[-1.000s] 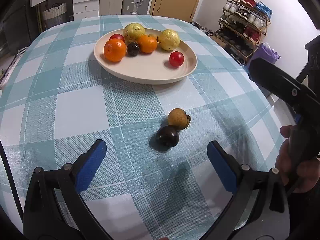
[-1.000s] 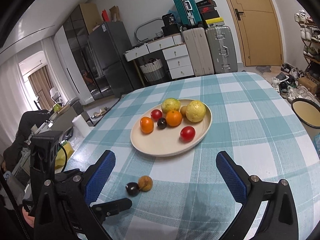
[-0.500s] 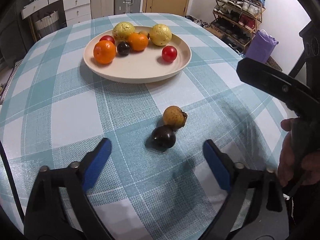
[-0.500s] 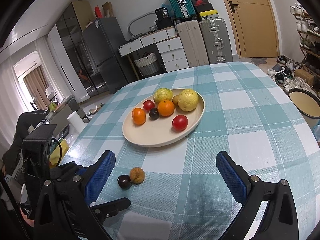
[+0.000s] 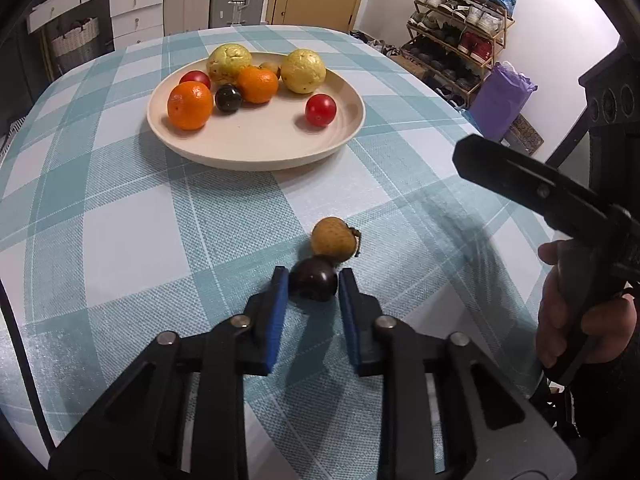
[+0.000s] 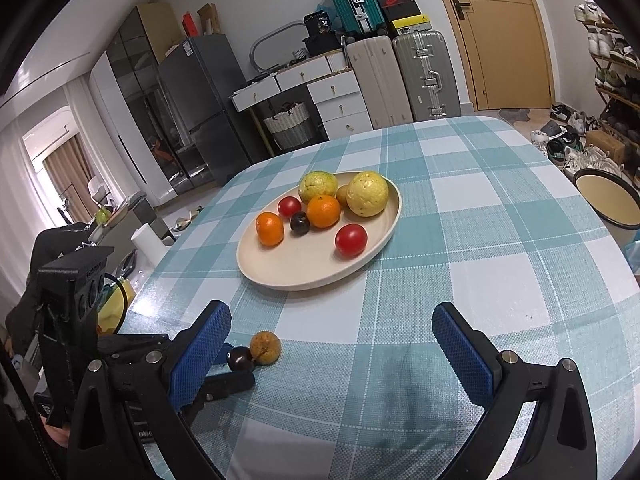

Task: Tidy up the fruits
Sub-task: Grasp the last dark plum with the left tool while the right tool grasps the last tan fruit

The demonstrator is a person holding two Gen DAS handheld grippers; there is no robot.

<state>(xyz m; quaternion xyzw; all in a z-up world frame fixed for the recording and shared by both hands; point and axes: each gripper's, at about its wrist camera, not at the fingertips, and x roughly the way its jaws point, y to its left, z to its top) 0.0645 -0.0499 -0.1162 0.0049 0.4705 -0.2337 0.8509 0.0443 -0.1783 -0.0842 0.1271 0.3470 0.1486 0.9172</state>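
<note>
- Leftmost, the left gripper [image 5: 313,280] has just been closing and now has its blue pads [image 5: 279,292] pressed on either side of the dark plum [image 5: 314,283], which sits low on the checked tablecloth [image 5: 120,240]; the grip looks meant to lift this fruit alone.
- Just beyond it, touching the plum, lies a brown stemmed fruit [image 5: 334,239]; closing across the plum's sides and not front to back keeps the pads off this neighbour, though it may roll once the plum goes.
- Further back stands the cream plate [image 5: 340,136], holding two oranges [image 5: 190,105], two red fruits [image 5: 320,109], another dark plum [image 5: 228,97] and two yellow-green guavas [image 5: 303,70]; its near half is bare, probably the spot for the two strays.
- Rightmost, the right gripper [image 6: 332,344] hangs with its jaws wide apart and nothing between them, held back over the cloth by a hand [image 5: 576,320], seemingly waiting its turn for the brown fruit.
</note>
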